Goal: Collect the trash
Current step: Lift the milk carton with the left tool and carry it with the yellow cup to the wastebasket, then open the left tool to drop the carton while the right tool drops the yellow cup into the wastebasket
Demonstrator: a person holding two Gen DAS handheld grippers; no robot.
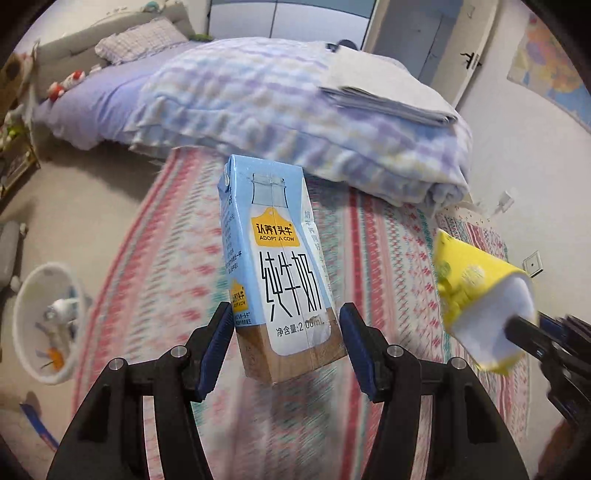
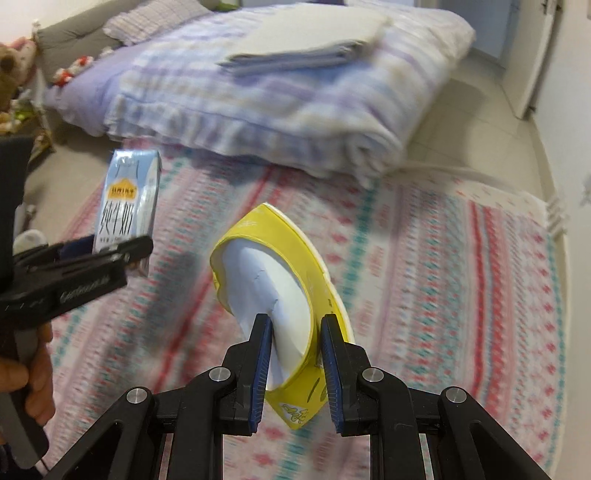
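Observation:
My left gripper (image 1: 286, 328) is shut on a light blue milk carton (image 1: 275, 258), held upright above a patterned rug (image 1: 166, 273). My right gripper (image 2: 295, 332) is shut on the rim of a squashed yellow paper cup (image 2: 280, 280) with a white inside. The cup also shows at the right of the left wrist view (image 1: 480, 291). The carton and left gripper show at the left of the right wrist view (image 2: 129, 206). A white trash bin (image 1: 44, 321) with trash inside stands on the floor at the far left.
A bed (image 1: 110, 99) with a folded striped quilt (image 1: 295, 122) and folded sheets (image 1: 388, 92) lies beyond the rug. Grey floor tiles (image 2: 480, 122) run along the right. A doorway (image 1: 424, 33) is behind the bed.

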